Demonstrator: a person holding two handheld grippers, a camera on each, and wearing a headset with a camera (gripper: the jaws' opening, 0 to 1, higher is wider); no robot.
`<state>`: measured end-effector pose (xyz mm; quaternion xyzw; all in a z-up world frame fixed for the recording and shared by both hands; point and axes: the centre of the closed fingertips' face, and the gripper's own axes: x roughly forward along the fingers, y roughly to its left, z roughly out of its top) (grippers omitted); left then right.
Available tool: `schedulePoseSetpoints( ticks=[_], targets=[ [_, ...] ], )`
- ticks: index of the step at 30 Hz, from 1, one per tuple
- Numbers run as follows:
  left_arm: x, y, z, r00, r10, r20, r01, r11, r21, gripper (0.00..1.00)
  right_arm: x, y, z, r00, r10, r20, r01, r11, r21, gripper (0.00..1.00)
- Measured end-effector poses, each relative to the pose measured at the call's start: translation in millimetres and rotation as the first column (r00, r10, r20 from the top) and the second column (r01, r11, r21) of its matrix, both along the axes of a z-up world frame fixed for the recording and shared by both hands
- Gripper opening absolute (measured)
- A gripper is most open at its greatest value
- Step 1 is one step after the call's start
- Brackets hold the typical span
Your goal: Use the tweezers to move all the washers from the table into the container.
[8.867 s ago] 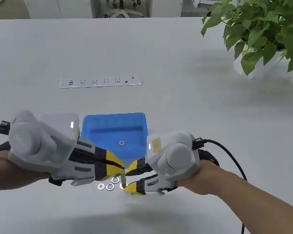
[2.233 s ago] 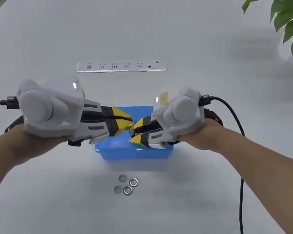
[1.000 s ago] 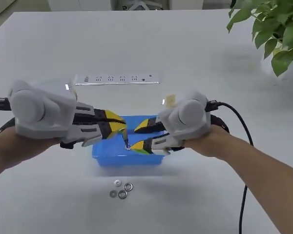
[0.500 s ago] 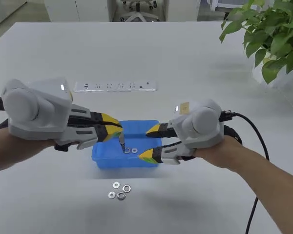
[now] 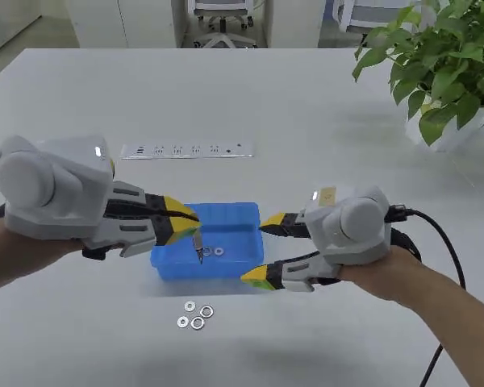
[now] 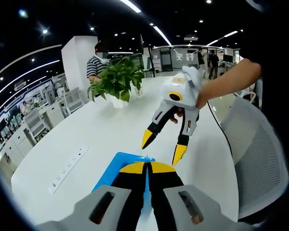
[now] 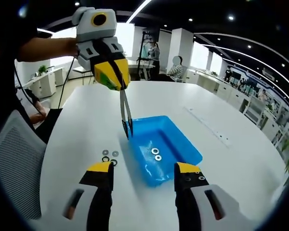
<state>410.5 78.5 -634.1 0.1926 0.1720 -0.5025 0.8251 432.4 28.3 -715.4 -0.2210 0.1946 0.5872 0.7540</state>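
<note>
Left hand-held gripper (image 5: 195,222) clenched on slim metal tweezers (image 5: 198,248), tips over blue plastic container (image 5: 226,213). Right hand-held gripper (image 5: 261,252) released, empty. Two small metal washers (image 5: 212,252) inside; four loose washers (image 5: 195,316) on white surface (image 5: 323,145). Roughly third done.

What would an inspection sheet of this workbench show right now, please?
Surface: white table, no spills seen.
Job's things: blue container holding two washers; four washers on the table in front of it; tweezers, tips over the container.
Clutter: power strip behind the container; potted plant at the far right.
Grippers: left gripper shut on the tweezers; right gripper open, holding nothing.
Cables: black cable trailing from the right gripper.
Surroundings: office chairs beyond the table.
</note>
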Motion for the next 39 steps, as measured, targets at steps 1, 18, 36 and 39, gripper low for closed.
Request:
schedulePoseSetpoints(
  ticks=[1,18,36,39],
  targets=[
    [-2.5,-0.3,-0.9,1.000,-0.003,-0.002,0.003,1.000,0.001,0.05,-1.0,-1.7,0.0,1.000,-0.006,-0.001,0.006,1.000,0.001,0.55],
    [-38.0,-6.1,-25.3,0.998,-0.042,-0.043,0.042,0.999,0.009,0.05,-17.8,-12.7,2.3,0.998,-0.053,-0.018,0.054,0.998,0.045,0.70],
    [-56.0,-8.7,-44.6,0.996,-0.052,-0.066,0.052,0.999,-0.003,0.05,-33.8,-14.9,-6.8,0.997,-0.062,-0.052,0.065,0.997,0.047,0.87],
    [-56.5,-8.7,-46.8,0.996,-0.057,-0.062,0.057,0.998,-0.001,0.05,-35.2,-14.7,-7.4,0.996,-0.064,-0.057,0.067,0.997,0.049,0.89]
  ],
)
